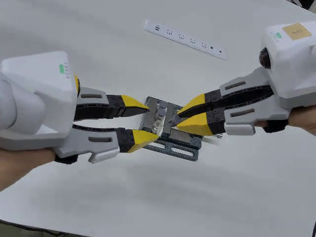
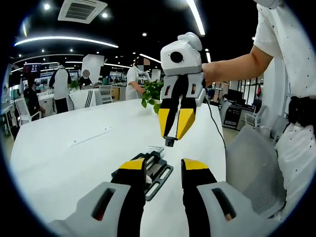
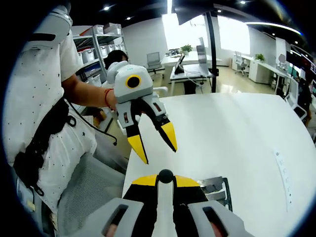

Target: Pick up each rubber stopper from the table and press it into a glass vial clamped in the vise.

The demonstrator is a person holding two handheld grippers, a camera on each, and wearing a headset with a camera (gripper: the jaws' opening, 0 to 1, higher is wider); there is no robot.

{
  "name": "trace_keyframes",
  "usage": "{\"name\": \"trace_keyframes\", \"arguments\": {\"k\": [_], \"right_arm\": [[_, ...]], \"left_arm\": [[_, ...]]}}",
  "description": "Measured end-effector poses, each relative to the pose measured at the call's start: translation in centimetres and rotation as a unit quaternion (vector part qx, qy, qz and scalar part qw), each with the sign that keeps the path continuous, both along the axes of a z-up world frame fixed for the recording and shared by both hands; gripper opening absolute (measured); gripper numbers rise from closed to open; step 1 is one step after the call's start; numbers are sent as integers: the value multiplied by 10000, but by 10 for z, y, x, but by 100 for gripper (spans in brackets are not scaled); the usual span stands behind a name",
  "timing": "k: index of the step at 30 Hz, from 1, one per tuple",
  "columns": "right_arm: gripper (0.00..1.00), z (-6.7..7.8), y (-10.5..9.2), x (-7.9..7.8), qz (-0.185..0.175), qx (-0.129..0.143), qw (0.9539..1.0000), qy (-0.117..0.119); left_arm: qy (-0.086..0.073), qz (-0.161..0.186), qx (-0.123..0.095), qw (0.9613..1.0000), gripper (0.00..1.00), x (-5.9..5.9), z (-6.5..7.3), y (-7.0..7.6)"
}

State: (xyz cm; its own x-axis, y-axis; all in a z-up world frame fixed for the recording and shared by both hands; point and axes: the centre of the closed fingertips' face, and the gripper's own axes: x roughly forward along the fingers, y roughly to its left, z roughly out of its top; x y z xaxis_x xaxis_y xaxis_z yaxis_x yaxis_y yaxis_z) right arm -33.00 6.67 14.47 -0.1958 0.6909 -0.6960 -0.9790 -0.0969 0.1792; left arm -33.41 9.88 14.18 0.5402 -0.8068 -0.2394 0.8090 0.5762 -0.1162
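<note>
I am pinching a small dark rubber stopper [image 3: 165, 176] by its sides between the nearly shut jaws of my right gripper [image 1: 179, 119], just beside the glass vials [image 1: 159, 125] in the vise [image 1: 176, 148] at the middle of the worktop [image 1: 98, 197], my left gripper [image 1: 152, 121] gaping empty, expecting squashy, grippy rubber and fragile glass.

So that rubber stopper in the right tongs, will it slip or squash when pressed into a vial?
Small and rounded, the rubber stopper is pinched only at the tips of the right tongs, so it may twist or pop out under pressure. Being rubber, it probably squashes slightly. The glass vials look fragile, though the vise should stop them tipping.
</note>
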Motion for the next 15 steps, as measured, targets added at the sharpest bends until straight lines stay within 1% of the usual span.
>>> {"name": "trace_keyframes", "arguments": {"k": [4,7,9,10,13,15], "right_arm": [[5,-7,2,7,-150,-87,9998,-45],[5,-14,4,14,-264,-181,9994,-110],[5,-18,7,18,-351,-241,9990,-166],[5,-21,8,21,-410,-288,9986,-176],[5,-32,7,29,-512,-447,9972,-322],[5,-39,8,33,-586,-507,9965,-322]], "left_arm": [[32,153,-13,9999,31,3,-4,8],[34,258,2,9997,36,4,-8,15],[67,323,-19,9995,39,6,-11,19],[59,366,-29,9993,40,7,-12,22],[27,442,-54,9990,48,9,-14,26],[-20,460,-69,9989,52,10,-15,28]]}}
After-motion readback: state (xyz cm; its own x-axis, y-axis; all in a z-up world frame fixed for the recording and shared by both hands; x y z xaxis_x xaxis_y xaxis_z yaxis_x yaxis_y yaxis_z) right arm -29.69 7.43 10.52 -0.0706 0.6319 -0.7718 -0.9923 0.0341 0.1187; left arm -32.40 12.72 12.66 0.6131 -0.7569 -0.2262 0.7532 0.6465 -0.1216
